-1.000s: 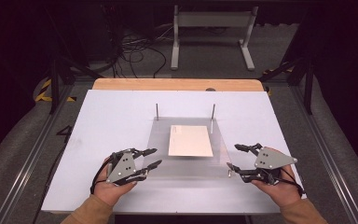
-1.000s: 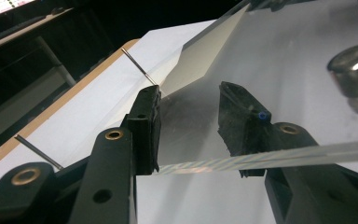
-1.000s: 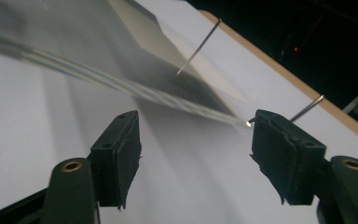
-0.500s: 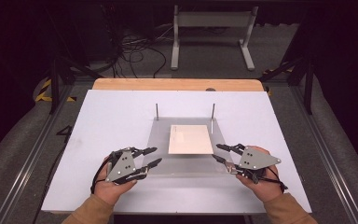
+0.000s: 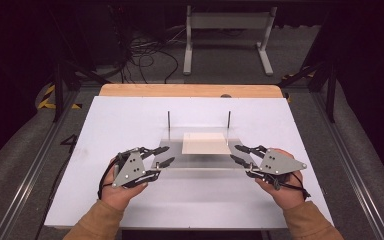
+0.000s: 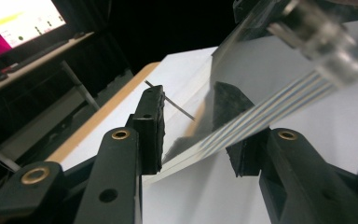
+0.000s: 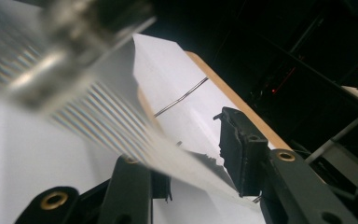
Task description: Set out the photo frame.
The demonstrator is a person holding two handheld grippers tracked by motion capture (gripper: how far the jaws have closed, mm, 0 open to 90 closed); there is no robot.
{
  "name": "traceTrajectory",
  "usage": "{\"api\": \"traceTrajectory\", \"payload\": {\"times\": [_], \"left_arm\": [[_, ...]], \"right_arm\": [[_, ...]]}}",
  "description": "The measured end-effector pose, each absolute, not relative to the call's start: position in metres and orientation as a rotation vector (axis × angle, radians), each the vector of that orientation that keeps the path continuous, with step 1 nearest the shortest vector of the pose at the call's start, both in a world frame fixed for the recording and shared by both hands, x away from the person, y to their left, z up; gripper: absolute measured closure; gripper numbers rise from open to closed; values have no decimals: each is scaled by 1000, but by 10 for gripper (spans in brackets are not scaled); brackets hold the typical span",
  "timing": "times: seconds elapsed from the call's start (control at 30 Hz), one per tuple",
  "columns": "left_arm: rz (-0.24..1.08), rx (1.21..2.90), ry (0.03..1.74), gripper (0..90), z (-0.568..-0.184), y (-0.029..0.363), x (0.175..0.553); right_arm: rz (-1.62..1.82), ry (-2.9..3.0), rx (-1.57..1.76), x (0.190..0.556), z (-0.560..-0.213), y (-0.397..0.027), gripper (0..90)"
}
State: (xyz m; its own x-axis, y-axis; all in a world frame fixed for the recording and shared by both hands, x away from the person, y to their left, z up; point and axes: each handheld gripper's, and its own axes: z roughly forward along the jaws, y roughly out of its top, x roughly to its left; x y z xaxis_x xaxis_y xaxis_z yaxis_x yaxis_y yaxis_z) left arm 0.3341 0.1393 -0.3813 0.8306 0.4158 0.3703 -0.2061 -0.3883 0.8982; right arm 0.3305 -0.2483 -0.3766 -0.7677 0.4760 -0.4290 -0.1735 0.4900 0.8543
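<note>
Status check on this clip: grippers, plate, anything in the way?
Left gripper and right gripper each shut on an edge of the clear plate, jaws just closing. White block on top. Two upright rods behind.

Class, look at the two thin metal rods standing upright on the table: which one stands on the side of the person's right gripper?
The rod at the right of the high view, behind the right gripper. The other rod stands towards the left gripper.
</note>
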Motion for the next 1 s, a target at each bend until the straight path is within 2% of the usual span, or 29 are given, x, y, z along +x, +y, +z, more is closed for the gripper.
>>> {"api": "traceTrajectory", "payload": {"times": [0.57, 1.0], "left_arm": [[780, 1763, 123, 637, -319, 135, 344], [704, 1697, 92, 652, -290, 139, 333]], "right_arm": [[1300, 1955, 171, 335, -323, -253, 640], [1331, 1959, 172, 321, -294, -255, 632]]}}
